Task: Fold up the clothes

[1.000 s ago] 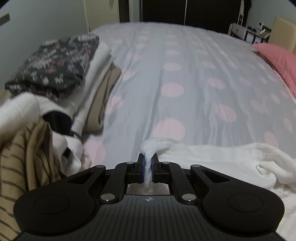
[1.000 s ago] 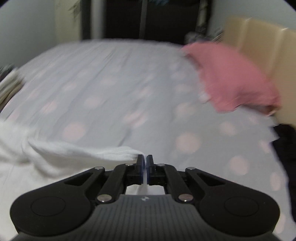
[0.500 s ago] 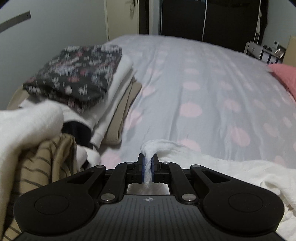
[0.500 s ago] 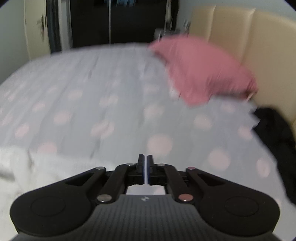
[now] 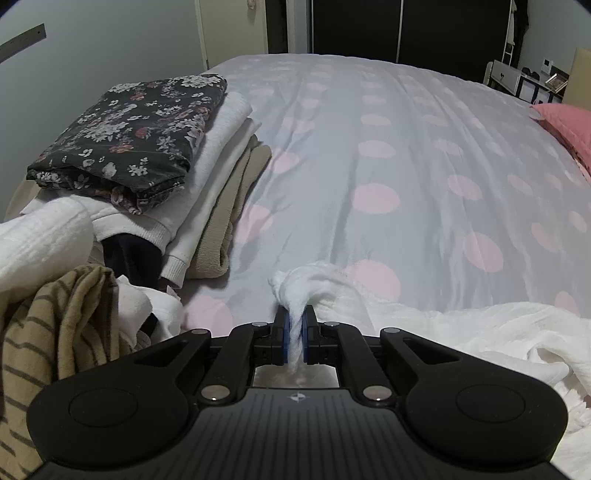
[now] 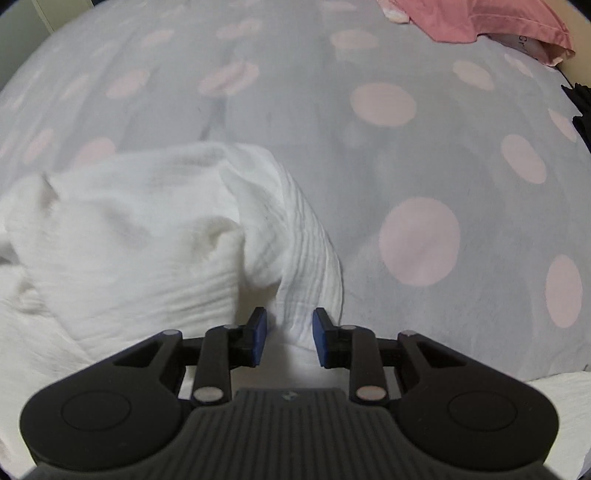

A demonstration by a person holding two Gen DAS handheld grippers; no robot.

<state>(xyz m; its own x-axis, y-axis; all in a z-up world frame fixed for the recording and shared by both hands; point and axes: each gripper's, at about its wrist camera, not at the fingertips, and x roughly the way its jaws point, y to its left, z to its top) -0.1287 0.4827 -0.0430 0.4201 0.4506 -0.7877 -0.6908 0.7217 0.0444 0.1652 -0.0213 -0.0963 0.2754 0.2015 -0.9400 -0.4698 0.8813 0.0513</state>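
On the dotted bed (image 5: pixel 406 155): white garment (image 6: pixel 147 236), one corner clamped in left gripper (image 5: pixel 294 332) as anchor; right gripper (image 6: pixel 287 338), fingers apart, straddling its edge fold for regrasping.

Polka-dot bedspread (image 5: pixel 388 155), pink pillow (image 6: pixel 476 18)

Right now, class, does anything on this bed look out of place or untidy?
Yes. A loose heap with a striped garment sprawls unfolded beside the neat folded stack, and the white garment lies rumpled on the bedspread.
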